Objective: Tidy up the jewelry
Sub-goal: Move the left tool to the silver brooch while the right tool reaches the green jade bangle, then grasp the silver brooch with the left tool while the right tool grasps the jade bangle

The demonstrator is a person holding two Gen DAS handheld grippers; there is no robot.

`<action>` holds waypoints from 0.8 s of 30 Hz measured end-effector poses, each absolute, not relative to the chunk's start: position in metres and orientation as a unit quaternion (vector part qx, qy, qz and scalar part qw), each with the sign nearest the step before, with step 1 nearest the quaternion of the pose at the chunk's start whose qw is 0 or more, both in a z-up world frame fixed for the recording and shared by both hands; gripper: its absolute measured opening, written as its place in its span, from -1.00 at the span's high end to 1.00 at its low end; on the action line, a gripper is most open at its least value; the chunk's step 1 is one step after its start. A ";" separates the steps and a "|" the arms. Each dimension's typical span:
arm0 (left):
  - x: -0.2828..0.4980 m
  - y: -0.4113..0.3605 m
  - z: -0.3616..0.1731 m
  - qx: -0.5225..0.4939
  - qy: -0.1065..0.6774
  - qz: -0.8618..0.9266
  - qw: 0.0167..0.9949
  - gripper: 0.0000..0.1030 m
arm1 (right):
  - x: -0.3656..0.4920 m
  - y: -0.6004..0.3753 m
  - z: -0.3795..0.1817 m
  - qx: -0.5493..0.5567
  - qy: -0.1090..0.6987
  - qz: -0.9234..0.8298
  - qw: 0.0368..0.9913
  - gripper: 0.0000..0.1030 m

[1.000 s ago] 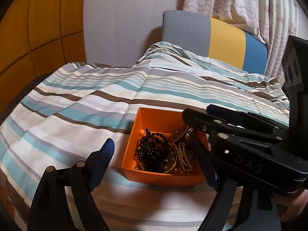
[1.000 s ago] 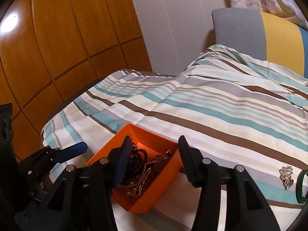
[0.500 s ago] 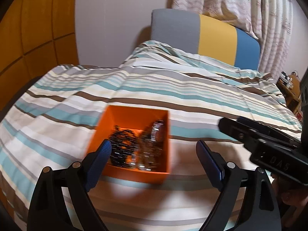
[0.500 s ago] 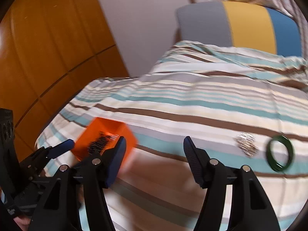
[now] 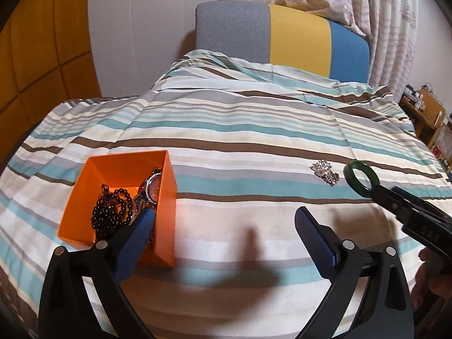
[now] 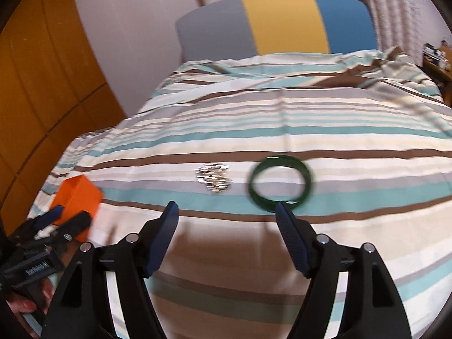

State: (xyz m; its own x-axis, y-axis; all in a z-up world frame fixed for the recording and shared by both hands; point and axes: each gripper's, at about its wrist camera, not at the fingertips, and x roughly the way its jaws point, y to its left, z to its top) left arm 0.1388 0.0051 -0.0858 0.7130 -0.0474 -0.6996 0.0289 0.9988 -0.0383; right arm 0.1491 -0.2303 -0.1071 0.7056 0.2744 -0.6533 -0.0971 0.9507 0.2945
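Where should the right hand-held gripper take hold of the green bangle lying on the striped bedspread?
Probably across the band at the near arc of the green bangle: one finger inside the hole, one outside, coming down from above. It lies flat on the bedspread, so its sides offer little edge. The right hand-held gripper is opening, with nothing between its fingers.

box [image 5: 118, 197] set on bed [image 5: 240, 130], left | beads [image 5: 111, 212] and watch [image 5: 151, 188] held in box | brooch [image 5: 325, 172] laid well right of box | bangle [image 5: 361, 178] laid just right of brooch
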 end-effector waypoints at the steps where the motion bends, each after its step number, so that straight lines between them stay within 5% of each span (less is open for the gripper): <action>1: 0.139 0.004 -0.086 -0.014 0.378 -0.013 0.926 -0.89 | 0.150 -0.237 -0.109 0.121 0.373 0.094 0.915 -0.46; 9: 0.131 -0.025 -0.072 0.025 0.340 -0.013 0.940 -0.90 | 0.180 -0.250 -0.119 0.105 0.401 0.067 0.908 -0.59; 21: 0.169 -0.046 -0.096 -0.022 0.402 -0.060 0.914 -0.90 | 0.214 -0.245 -0.138 0.083 0.433 0.056 0.896 -0.60; 24: 0.174 -0.052 -0.099 -0.019 0.404 -0.072 0.912 -0.89 | 0.219 -0.241 -0.139 0.068 0.437 0.048 0.895 -0.45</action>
State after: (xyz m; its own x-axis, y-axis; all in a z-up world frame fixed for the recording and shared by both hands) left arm 0.1737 -0.0520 -0.0989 0.6632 -0.1459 -0.7341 0.1151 0.9890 -0.0926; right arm 0.2187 -0.2410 -0.1395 0.6128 0.1455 -0.7767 -0.0257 0.9861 0.1644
